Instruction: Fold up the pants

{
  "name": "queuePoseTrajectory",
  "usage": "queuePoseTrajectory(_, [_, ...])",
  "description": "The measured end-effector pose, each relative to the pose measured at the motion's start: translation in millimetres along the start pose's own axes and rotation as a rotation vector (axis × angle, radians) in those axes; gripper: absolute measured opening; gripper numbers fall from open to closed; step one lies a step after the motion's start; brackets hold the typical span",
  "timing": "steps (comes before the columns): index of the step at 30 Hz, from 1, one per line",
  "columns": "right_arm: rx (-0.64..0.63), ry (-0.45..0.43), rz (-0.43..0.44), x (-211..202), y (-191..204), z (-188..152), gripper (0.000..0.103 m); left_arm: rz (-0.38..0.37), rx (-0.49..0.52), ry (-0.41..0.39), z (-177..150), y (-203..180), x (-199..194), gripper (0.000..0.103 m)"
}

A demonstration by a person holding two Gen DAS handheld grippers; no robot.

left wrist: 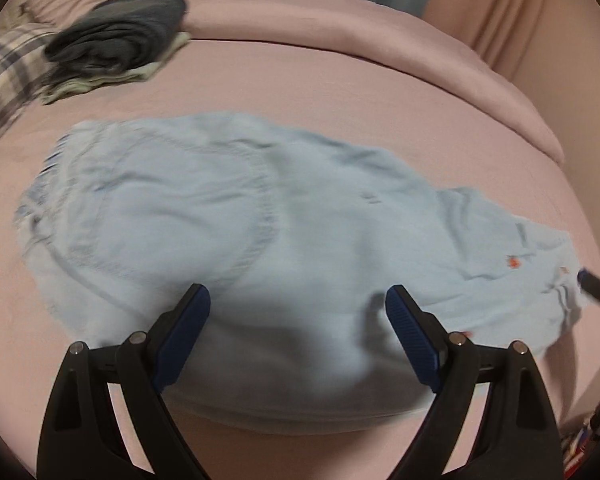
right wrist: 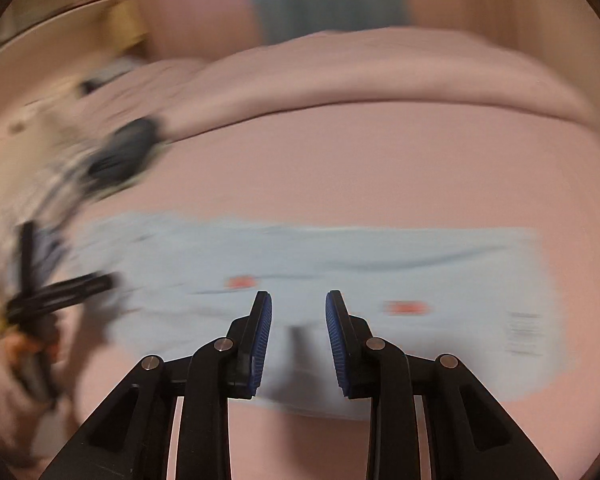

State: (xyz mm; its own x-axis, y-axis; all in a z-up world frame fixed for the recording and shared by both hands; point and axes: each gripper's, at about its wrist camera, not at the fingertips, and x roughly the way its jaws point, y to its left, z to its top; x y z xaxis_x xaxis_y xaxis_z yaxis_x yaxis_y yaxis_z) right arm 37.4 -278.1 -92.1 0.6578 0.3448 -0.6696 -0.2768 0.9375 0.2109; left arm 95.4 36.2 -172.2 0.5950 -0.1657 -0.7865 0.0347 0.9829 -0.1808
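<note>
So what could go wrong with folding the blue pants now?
1. Both tools are open above the pants, so a tool could pinch only the top layer, and the fold might come out crooked.
2. The right tool hovers over the leg, not at the hem, so its grab may bunch the cloth.
3. Wrinkles near the waistband might get folded in.

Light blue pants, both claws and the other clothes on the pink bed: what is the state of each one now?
Light blue fabric pants: lying spread flat on the bed, not gripped.
Left claw: wide open, empty, above the pants.
Right claw: partly open, empty, above the pants.
Dark grey folded clothes pile: stacked, untouched.
Pink bed sheet: smooth.
</note>
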Motion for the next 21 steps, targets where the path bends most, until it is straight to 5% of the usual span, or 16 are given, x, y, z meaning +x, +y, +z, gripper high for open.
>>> queuePoseTrajectory(4, [-0.174,0.261,0.039,53.6,37.8,-37.4,0.030,0.087,0.053,0.013,-15.2,21.0,-1.4,0.088])
queuePoseTrajectory(9, [-0.159,0.350,0.076,44.7,31.3,-32.3,0.030,0.061,0.159,0.016,-26.8,25.2,-13.9,0.086])
queuePoseTrajectory(16, [-0.157,0.198,0.121,68.7,32.4,34.7,0.030,0.008,0.126,-0.067,3.9,24.7,-28.9,0.086])
queuePoseTrajectory(21, [-0.295,0.224,0.116,112.0,51.2,68.9,0.030,0.138,0.076,-0.069,19.6,48.8,-4.2,0.086])
